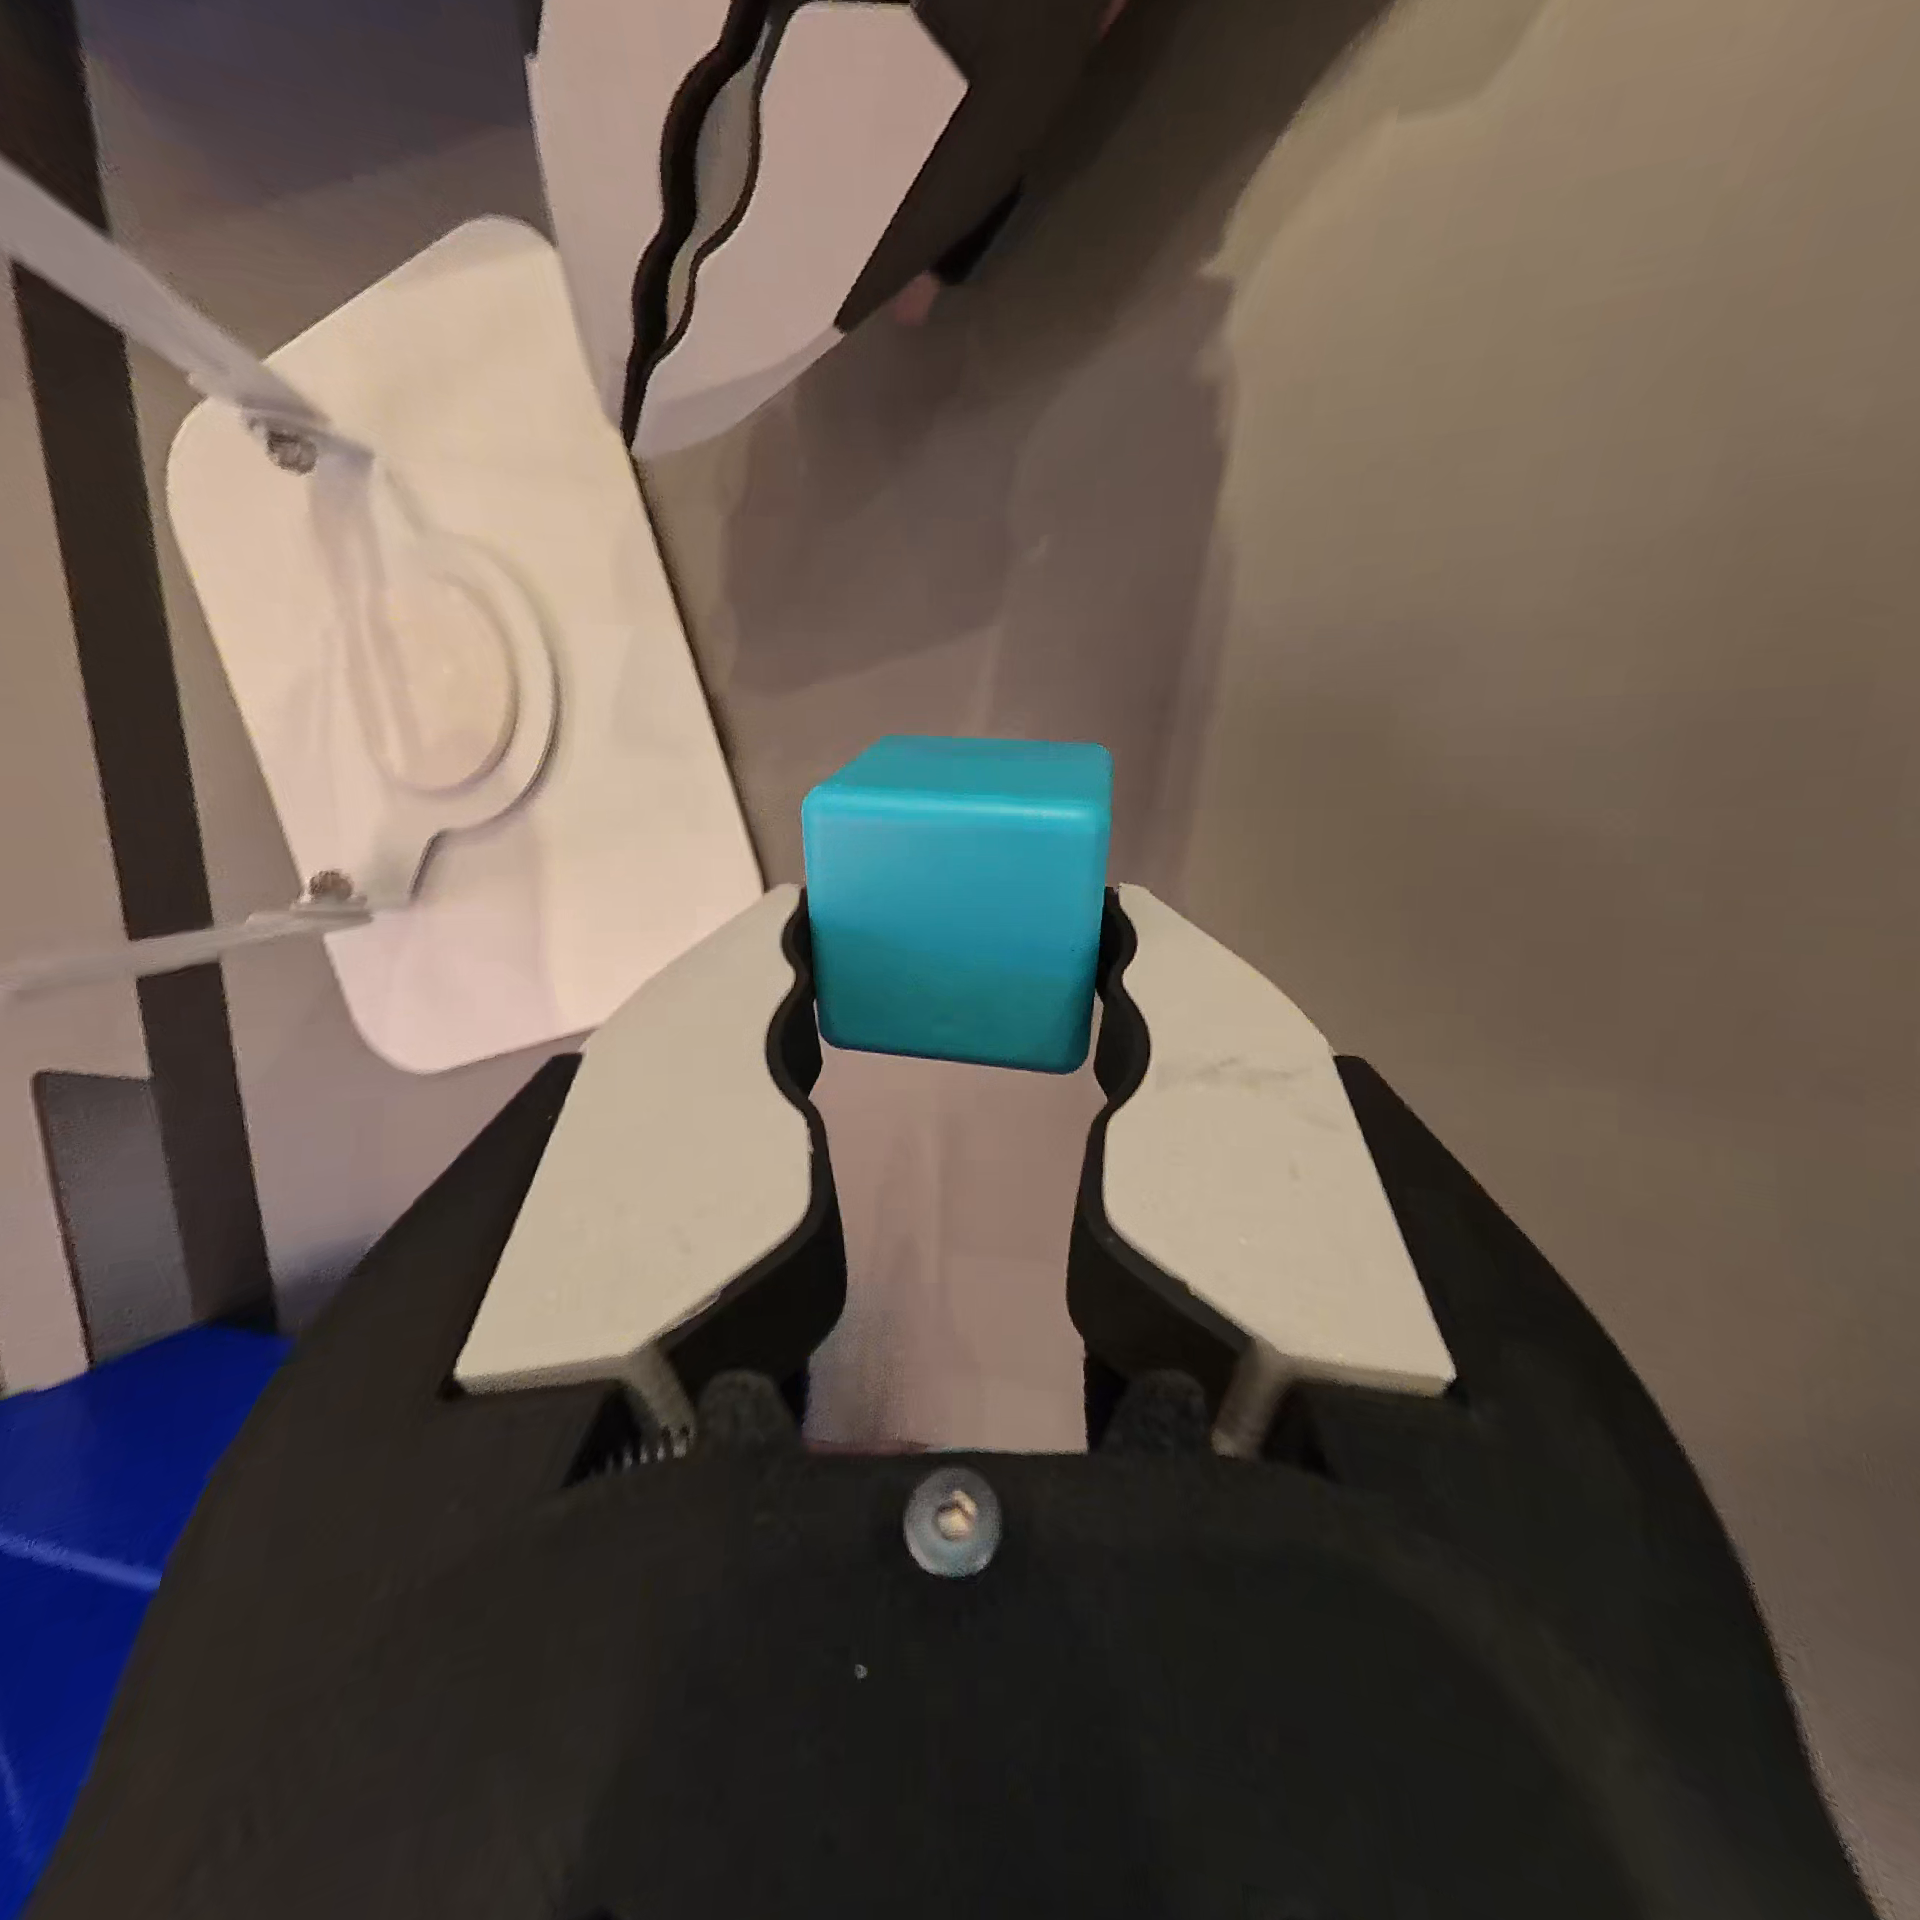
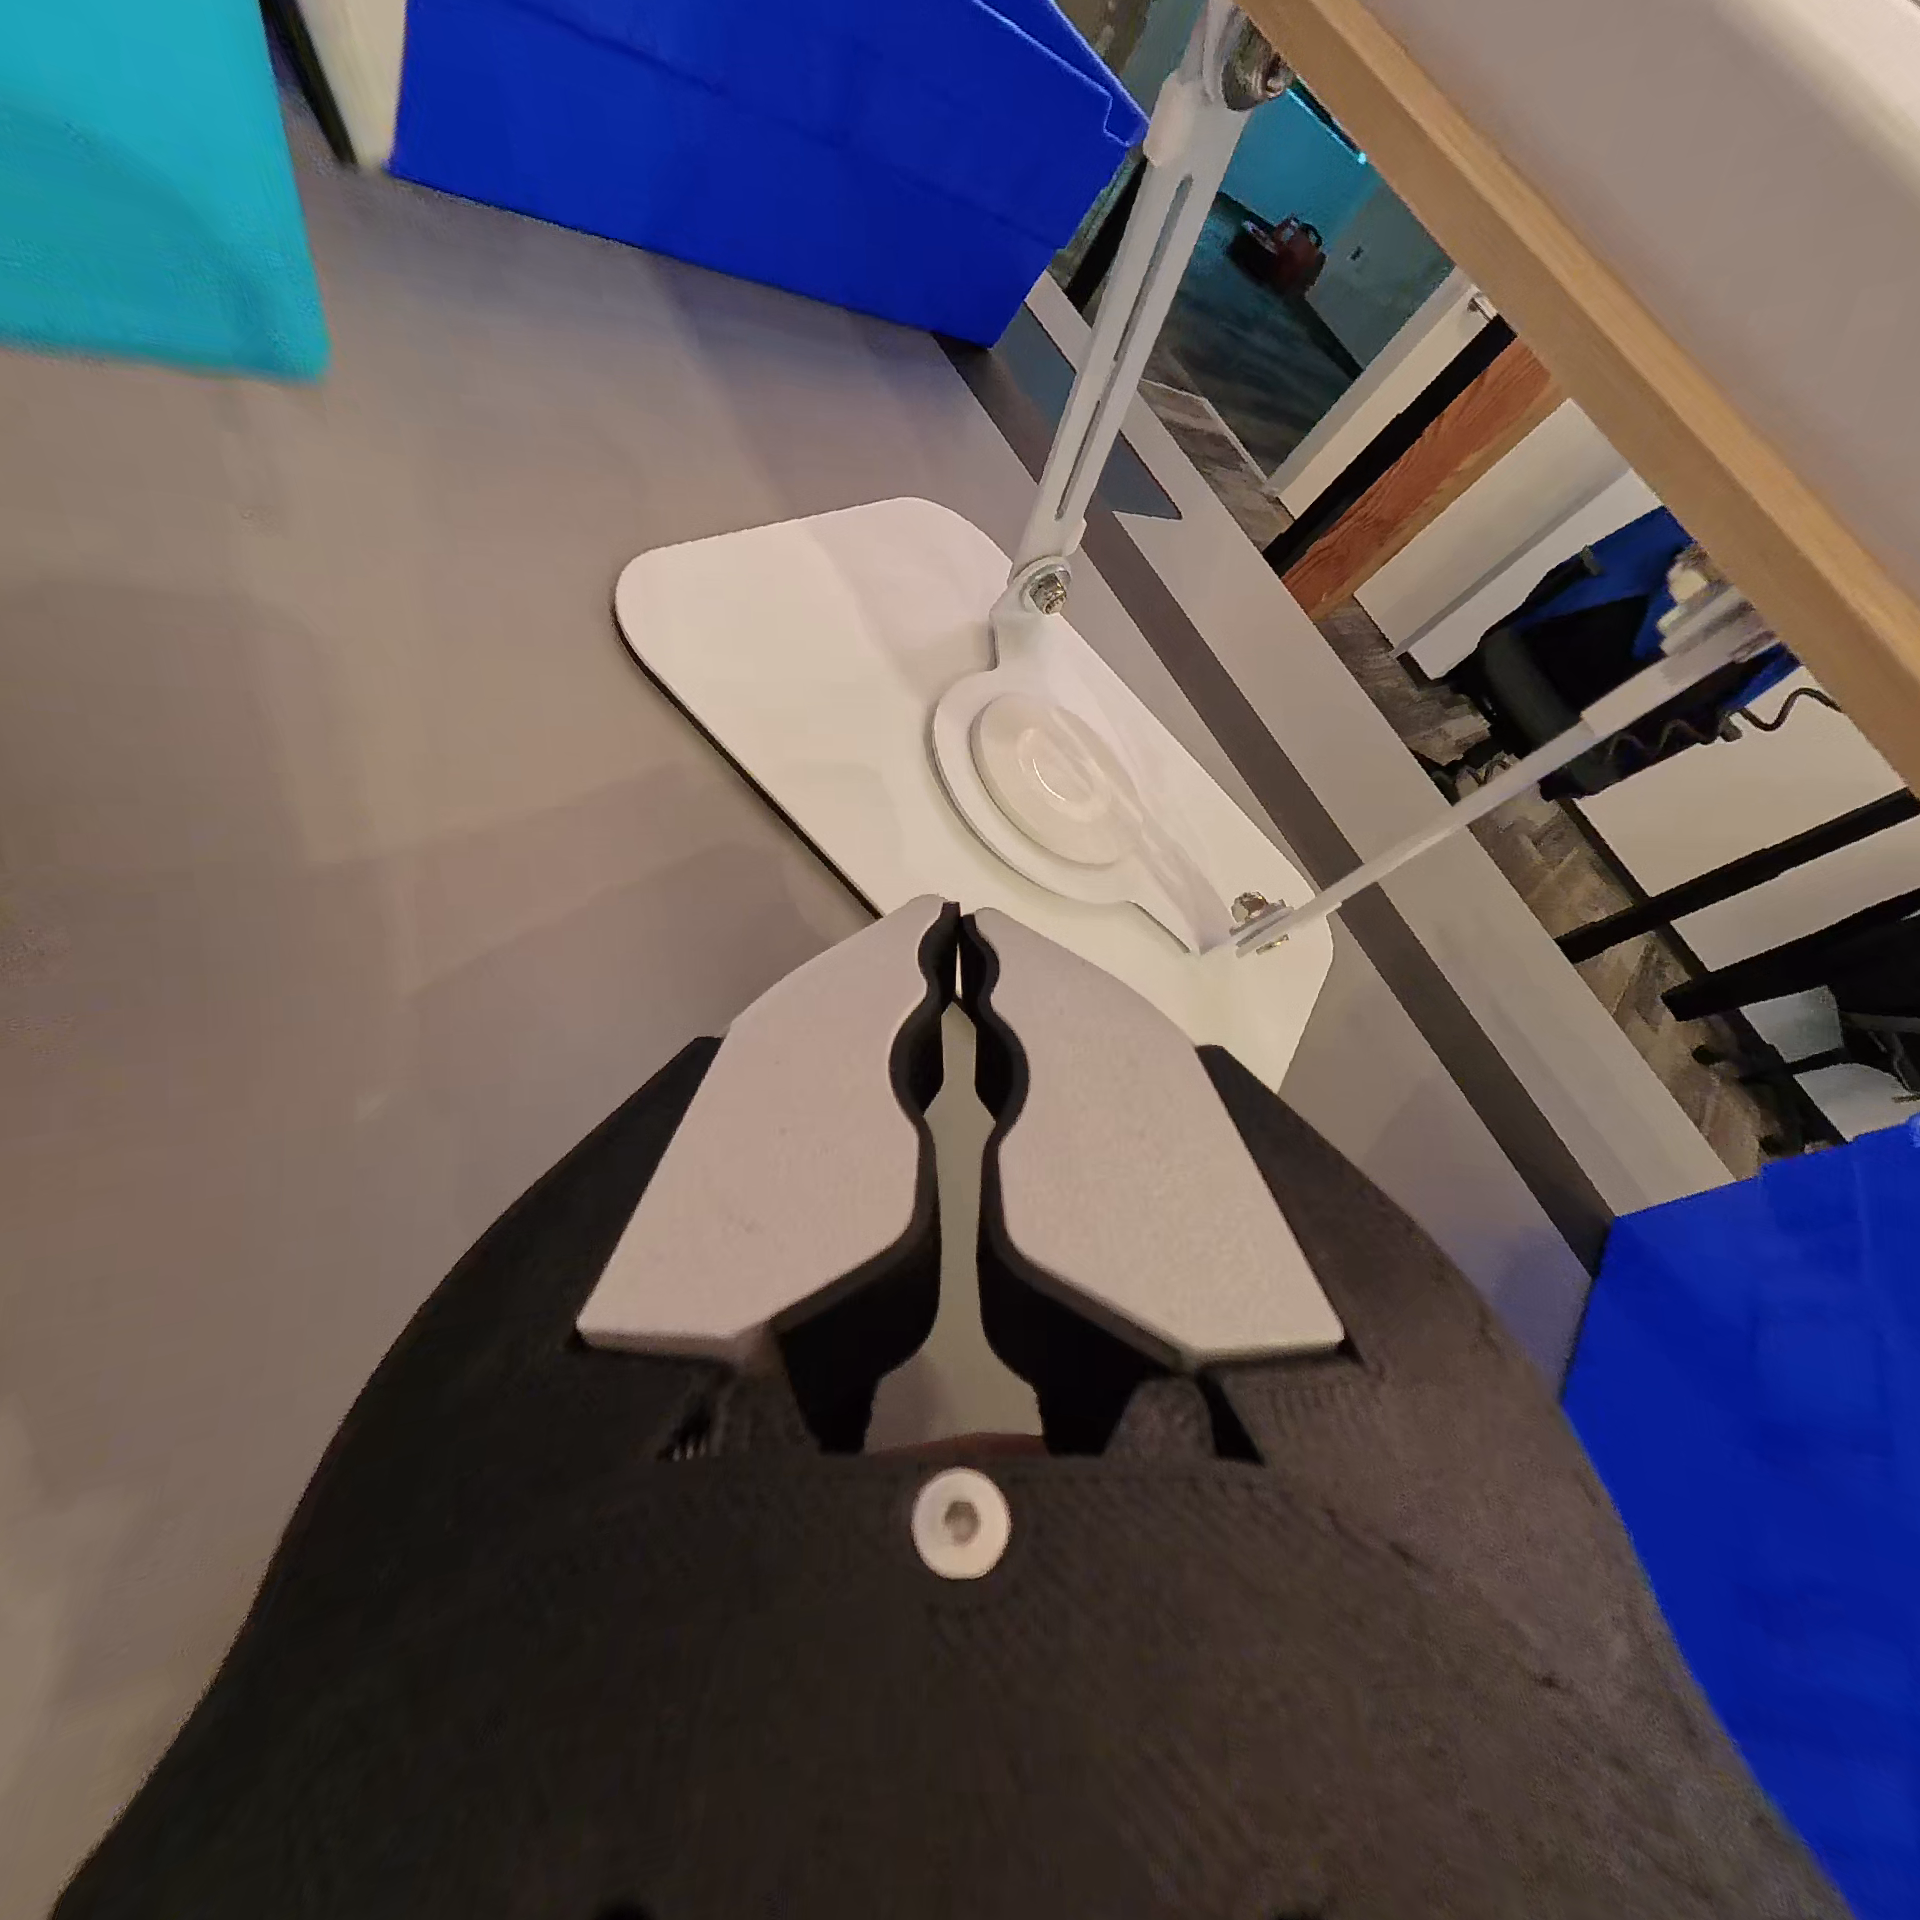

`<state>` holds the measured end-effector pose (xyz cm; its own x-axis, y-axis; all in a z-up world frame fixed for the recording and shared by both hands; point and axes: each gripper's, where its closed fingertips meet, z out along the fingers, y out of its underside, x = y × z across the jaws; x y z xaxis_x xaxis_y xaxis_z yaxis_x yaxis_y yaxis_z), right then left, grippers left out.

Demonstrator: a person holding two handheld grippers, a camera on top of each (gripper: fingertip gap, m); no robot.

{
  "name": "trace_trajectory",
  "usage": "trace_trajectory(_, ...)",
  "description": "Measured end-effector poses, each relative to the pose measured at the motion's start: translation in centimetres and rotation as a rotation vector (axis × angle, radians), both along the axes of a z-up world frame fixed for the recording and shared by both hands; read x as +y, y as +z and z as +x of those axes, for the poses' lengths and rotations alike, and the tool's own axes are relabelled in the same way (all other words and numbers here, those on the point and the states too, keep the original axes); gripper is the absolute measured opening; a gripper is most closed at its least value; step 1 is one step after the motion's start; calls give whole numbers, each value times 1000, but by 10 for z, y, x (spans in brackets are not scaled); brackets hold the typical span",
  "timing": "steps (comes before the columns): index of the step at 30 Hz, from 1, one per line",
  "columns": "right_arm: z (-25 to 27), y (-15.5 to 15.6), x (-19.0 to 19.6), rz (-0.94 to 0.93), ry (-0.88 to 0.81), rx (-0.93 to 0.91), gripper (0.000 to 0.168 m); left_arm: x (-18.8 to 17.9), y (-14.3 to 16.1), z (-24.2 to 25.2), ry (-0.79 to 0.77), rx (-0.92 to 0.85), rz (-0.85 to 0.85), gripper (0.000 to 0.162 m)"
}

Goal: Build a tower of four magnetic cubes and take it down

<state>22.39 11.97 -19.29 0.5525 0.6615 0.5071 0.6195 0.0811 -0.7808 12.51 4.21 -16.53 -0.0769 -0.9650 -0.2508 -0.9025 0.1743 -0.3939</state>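
While the teal cube (image 1: pixel 951 914) sits pinched between the left gripper's (image 1: pixel 956 935) fingertips above the grey table (image 1: pixel 1455 727), the right gripper (image 2: pixel 958 920) is closed on nothing, near a white stand base (image 2: pixel 810 644) and blue bins (image 2: pixel 748 135).

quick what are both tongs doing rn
Left tongs: shut on the teal cube.
Right tongs: shut, holding nothing.

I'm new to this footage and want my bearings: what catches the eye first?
The teal cube stands out first, pinched between the left gripper fingertips above the grey table. Next, the right gripper, shut and empty, points at a white stand base, with a blue bin behind it.
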Motion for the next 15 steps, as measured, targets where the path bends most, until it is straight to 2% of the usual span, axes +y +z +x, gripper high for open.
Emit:
trace_trajectory(7, 5, 1, 1, -9, 0, 12, 0, -17, -29, 39, -64, 29, -36, 50)
trace_trajectory(15, 4, 0, 1, -5, 3, 2, 0, -34, -54, 54, -106, 88, -63, 50)
